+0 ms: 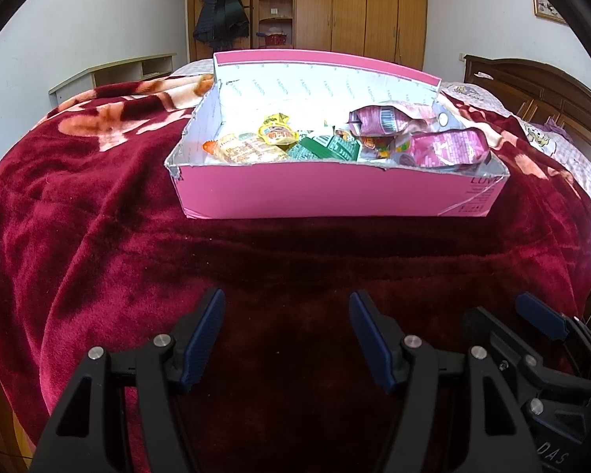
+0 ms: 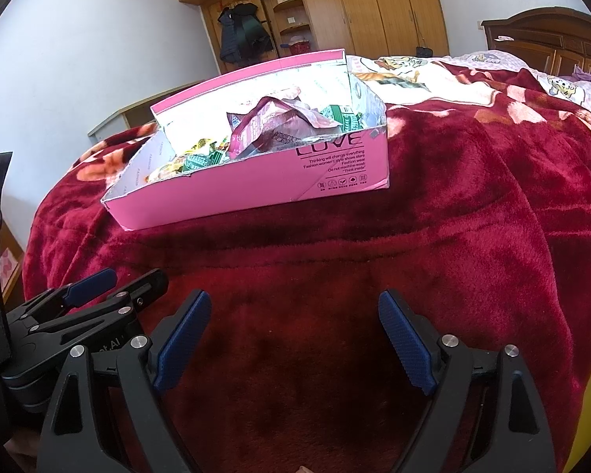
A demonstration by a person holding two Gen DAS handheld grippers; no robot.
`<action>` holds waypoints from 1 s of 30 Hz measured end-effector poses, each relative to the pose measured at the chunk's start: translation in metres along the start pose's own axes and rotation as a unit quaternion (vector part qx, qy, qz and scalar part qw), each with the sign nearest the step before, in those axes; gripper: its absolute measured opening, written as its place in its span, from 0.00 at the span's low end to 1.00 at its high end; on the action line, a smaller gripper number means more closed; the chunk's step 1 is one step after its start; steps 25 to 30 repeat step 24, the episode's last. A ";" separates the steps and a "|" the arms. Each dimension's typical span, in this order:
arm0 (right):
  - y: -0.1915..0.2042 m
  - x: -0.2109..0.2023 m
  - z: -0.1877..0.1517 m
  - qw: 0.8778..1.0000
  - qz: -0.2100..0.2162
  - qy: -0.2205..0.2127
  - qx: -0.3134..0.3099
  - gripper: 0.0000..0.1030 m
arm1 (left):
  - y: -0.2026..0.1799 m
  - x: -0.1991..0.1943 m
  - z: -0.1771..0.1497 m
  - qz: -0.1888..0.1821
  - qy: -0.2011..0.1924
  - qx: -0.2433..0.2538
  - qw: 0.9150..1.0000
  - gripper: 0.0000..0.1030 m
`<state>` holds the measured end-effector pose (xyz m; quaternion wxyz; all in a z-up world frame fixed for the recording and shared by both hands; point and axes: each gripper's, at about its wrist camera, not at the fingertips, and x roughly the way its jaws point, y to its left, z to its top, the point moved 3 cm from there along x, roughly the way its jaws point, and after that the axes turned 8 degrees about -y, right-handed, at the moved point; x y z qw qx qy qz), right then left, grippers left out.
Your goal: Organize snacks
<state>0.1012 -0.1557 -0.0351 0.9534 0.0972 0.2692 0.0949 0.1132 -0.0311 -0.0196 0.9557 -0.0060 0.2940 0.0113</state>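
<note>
Both the left hand-held gripper (image 1: 285, 335) and the right hand-held gripper (image 2: 295, 339) are hovering released, gripping nothing, over the red blanket (image 1: 295, 260). Ahead, the pink box (image 1: 335, 193) is holding light, crinkly, slippery snack packets (image 1: 445, 146); pinching a packet's edge looks best.

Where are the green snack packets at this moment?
In the left wrist view, the green snack packets lie inside the pink box near its middle, between the orange packet and the pink bags.

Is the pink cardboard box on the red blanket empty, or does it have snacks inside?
It has snacks inside. The pink cardboard box is open on top, and pink, green and yellow snack packets lie in it.
</note>
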 end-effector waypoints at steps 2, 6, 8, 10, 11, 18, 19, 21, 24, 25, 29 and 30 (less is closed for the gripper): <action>0.000 0.000 0.000 1.000 0.000 0.000 0.000 0.86 | 0.000 0.000 0.000 0.000 0.000 0.000 1.000 0.67; 0.000 0.000 0.000 1.000 0.000 0.000 0.000 0.86 | 0.000 0.000 0.000 0.000 0.000 0.000 1.000 0.67; 0.000 0.000 0.000 1.000 0.000 0.000 0.000 0.86 | 0.000 0.000 0.000 0.000 0.000 0.000 1.000 0.67; 0.000 0.000 0.000 1.000 0.000 0.000 0.000 0.86 | 0.000 0.000 0.000 0.000 0.001 0.000 1.000 0.67; 0.000 0.000 0.000 1.000 0.000 0.001 0.000 0.86 | 0.000 0.000 0.000 0.000 0.001 -0.001 1.000 0.67; 0.000 0.000 0.000 1.000 0.001 0.001 0.003 0.86 | 0.000 0.001 0.000 0.000 0.002 -0.001 1.000 0.67; 0.000 0.000 0.000 1.000 0.001 0.001 0.003 0.86 | 0.000 0.001 0.000 0.000 0.002 -0.001 1.000 0.67; 0.000 0.000 0.000 1.000 0.000 0.001 0.002 0.86 | 0.000 0.001 0.000 0.000 0.003 -0.002 1.000 0.67; -0.001 0.000 0.000 1.000 0.001 0.001 0.002 0.86 | 0.000 0.002 0.001 0.001 0.007 -0.004 1.000 0.67; -0.001 0.000 0.000 1.000 0.001 0.001 0.002 0.86 | 0.000 0.002 0.001 0.001 0.007 -0.004 1.000 0.67; -0.001 0.000 0.000 1.000 0.001 0.001 0.002 0.86 | 0.000 0.002 0.001 0.001 0.007 -0.004 1.000 0.67; -0.001 0.000 0.000 1.000 0.001 0.001 0.002 0.86 | 0.000 0.002 0.001 0.001 0.007 -0.004 1.000 0.67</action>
